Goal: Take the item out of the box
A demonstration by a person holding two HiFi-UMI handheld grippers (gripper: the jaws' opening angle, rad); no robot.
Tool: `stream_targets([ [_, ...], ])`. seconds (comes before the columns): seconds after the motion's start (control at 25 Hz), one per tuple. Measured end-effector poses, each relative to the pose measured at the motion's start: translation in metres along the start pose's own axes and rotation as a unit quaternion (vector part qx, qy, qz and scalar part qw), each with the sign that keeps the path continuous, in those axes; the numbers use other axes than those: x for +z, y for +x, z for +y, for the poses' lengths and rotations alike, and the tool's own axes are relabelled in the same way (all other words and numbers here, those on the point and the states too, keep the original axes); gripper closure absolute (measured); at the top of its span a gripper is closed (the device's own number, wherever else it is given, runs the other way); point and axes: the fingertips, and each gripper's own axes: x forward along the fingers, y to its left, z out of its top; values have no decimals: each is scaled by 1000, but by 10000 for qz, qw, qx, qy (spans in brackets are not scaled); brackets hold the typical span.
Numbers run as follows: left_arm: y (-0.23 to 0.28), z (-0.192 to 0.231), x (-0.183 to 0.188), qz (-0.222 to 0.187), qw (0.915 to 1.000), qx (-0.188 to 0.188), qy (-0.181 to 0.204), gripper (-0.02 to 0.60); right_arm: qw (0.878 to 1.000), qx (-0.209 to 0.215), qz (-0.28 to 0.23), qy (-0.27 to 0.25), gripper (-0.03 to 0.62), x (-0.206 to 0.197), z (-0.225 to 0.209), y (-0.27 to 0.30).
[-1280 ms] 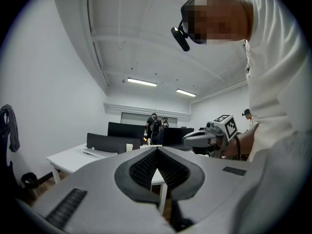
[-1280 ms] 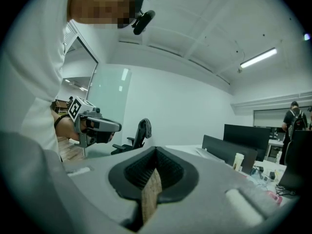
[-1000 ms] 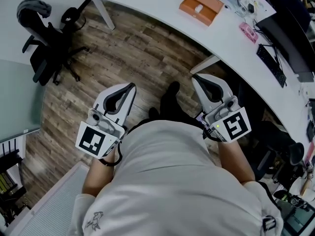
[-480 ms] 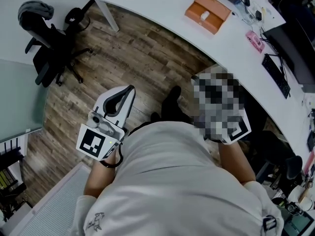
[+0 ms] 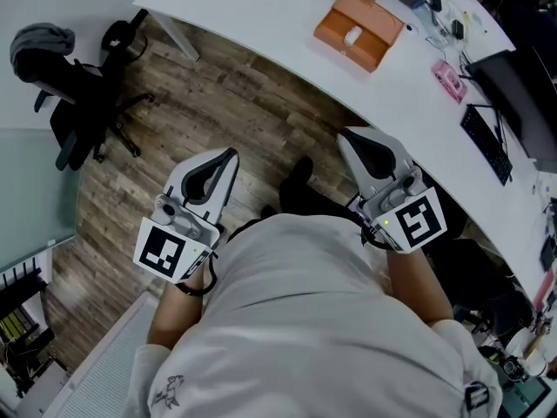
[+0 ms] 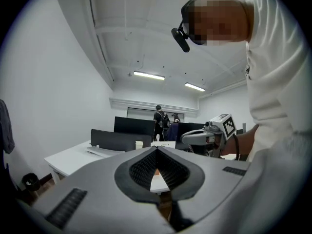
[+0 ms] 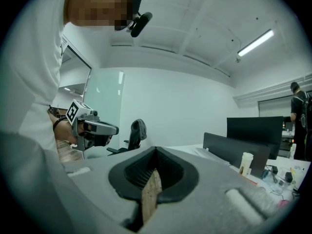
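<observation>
Overhead, left hand-held gripper (image 5: 231, 154) and right hand-held gripper (image 5: 343, 136) jaws together, empty; orange box (image 5: 359, 28) contents indistinct.

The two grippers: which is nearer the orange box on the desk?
The right gripper, at the edge of the white desk bearing the orange box; the left gripper is farther off, over the wooden floor.

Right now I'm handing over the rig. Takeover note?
Left gripper: shut, empty, at the person's waist.
Right gripper: shut, empty, at the waist too.
Orange box: on the white desk ahead, nearer the right gripper, out of both grippers' touch. Small white patch on top; can't tell what it is.
Done: nothing.
Left: reach the box, take the item out.
</observation>
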Motion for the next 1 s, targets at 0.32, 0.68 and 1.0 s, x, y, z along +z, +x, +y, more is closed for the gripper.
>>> stream_targets([
  [0.32,107,8,21,68,9994,-329,114,583,9994,-269,-26,226,591,1,-98,-1],
  [0.68,203,-24,44,23,9947,-959,360,583,9966,-758,-158,267,591,1,-175,-44],
  [1.0,244,-45,46,91,9878,-1499,420,583,9905,-1347,-168,238,591,1,-207,-80],
])
